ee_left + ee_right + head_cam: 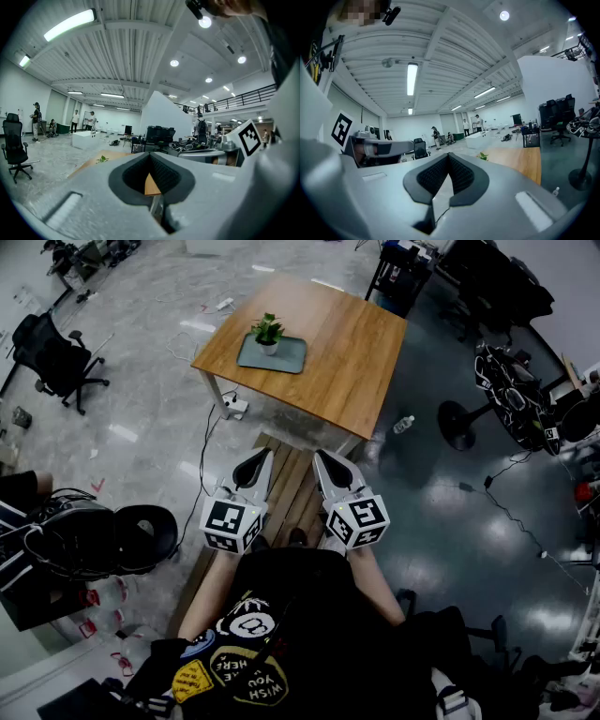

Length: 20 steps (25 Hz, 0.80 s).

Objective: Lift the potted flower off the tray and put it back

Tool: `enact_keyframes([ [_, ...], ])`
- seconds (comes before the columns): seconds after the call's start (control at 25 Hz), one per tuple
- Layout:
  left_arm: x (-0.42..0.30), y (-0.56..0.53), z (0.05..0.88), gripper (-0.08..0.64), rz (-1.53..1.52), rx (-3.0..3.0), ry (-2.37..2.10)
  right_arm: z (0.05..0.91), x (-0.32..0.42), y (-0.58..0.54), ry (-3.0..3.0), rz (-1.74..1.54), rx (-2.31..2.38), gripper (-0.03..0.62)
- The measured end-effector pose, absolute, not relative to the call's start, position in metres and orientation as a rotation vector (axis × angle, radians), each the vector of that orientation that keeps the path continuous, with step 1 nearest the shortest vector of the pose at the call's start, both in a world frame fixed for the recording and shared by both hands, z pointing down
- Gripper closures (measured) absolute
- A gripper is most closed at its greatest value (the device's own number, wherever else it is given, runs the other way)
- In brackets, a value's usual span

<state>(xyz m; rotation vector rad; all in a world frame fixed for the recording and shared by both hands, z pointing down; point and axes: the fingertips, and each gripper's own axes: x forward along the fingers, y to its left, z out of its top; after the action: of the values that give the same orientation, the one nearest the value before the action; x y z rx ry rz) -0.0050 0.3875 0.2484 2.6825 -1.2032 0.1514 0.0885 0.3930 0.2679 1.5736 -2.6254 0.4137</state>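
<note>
Worth walking up first: well apart from the wooden surface [347, 352], so approach squarely and part the jaws only on arrival. Best to take the pot low, clear of the leaves, and lift straight up. Smooth warm-toned square top on pale legs. Flat grey-green tray [286, 357] with rounded corners near its left corner. Potted flower [268, 334] standing on it, small pale pot, leafy sprig. Left gripper [255, 465] and right gripper [323, 463] side by side, jaws together on nothing, dark ribbed pads.

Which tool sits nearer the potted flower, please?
The left tool, almost in line with the potted flower; the right tool faces the table's bare half.
</note>
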Motion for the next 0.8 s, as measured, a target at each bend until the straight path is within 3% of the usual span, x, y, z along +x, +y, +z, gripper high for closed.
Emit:
enact_keyframes([
  [0.8,0.022,0.369,0.269,0.561,0.161,2.608,-1.234,0.278,0.121,0.38,-2.72,0.511,1.557,0.591],
])
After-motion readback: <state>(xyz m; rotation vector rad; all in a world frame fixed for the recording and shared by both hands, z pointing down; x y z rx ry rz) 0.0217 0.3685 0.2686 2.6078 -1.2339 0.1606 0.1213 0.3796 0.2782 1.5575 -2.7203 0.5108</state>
